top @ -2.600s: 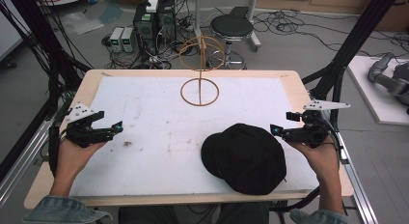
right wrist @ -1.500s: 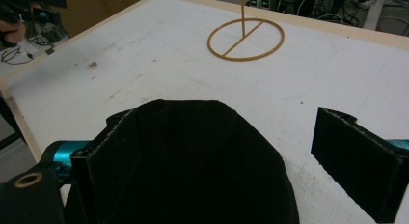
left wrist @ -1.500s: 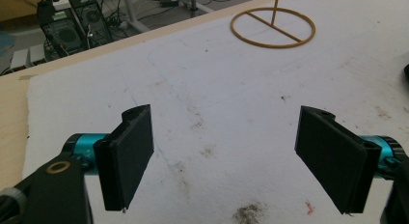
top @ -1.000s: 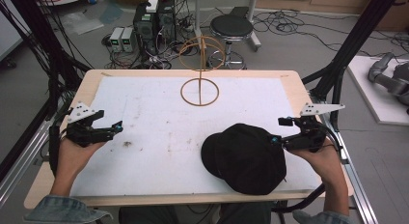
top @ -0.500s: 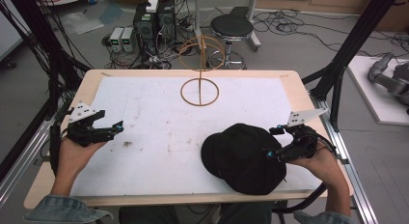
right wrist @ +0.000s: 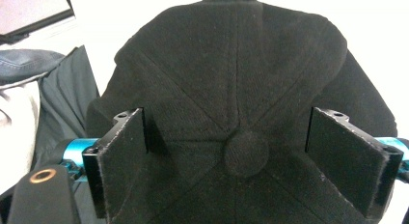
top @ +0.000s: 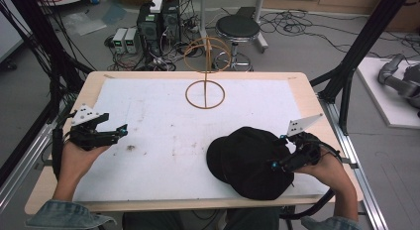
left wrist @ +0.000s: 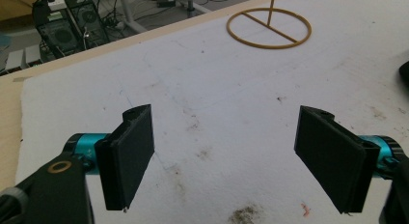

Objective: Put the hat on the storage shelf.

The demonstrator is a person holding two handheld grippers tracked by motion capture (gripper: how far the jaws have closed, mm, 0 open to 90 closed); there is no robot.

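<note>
- Right gripper (top: 283, 159) — jaws wide apart, one to each side of the crown button of the soft black fabric cap (top: 247, 160). Nothing is clamped; the jaws look set to close on the crown, judging by how they straddle it.
- In the right gripper view the cap's button (right wrist: 246, 154) sits midway between the jaws, seams radiating outward; whether the jaws touch the cloth cannot be told.
- The cap lies crown-up on the near right part of the white-covered bench (top: 158, 116), close to the person's edge, within easy reach of that hand.
- Left gripper (top: 119, 131) — jaws also spread, empty, held low over bare, stained covering at the left, well apart from the cap; probably waiting.
- Far centre: thin yellow-brown wire stand with a ring base and an upright hoop (top: 205, 93), unoccupied — possibly where the cap is meant to go.
</note>
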